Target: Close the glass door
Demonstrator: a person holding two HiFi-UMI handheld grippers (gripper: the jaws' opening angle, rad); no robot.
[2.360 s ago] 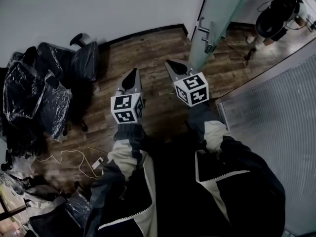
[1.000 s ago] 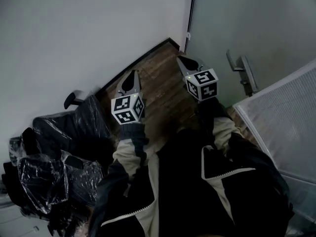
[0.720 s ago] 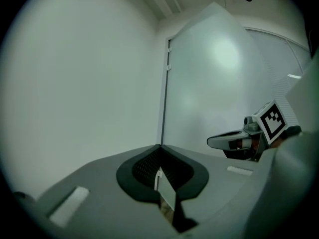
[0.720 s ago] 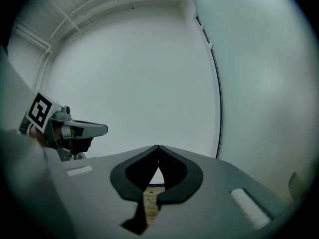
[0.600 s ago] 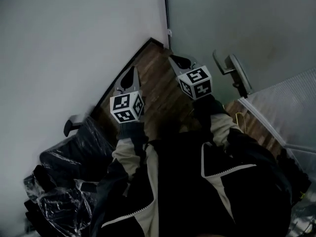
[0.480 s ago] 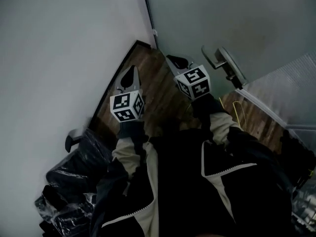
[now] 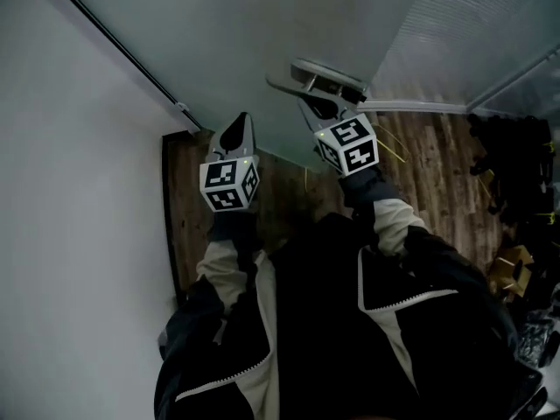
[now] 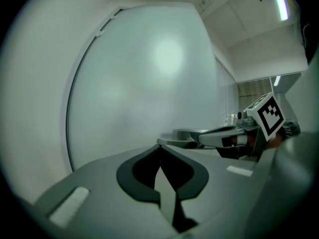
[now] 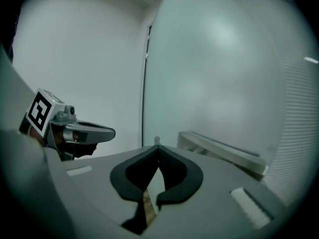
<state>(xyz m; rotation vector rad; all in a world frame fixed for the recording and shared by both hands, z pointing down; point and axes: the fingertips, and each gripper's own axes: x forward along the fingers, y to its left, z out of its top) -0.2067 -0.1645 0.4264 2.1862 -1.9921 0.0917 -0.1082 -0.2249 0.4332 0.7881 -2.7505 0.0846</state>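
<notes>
Head view: glass door (image 7: 262,33) filled the top, above wood floor (image 7: 429,164); white wall (image 7: 79,234) at left.
Handle area: door handle (image 7: 319,79) on the glass; right hand-held gripper (image 7: 308,105) just beneath it, contact unclear.
Jaws: both pressed together, empty; left hand-held gripper (image 7: 238,122) aimed at the door's lower part.
Right gripper view: door handle lay just right of its tips.
Left gripper view: alone showed right hand-held gripper side-on, tip level with door handle.

black jacket (image 7: 324,322), cream sleeve panels, white piping – dark gloves. Grey tapered left gripper (image 7: 238,122) at 11 o'clock, right gripper (image 7: 306,105) at 12, each carrying a black-and-white marker cube (image 7: 229,184).
</notes>
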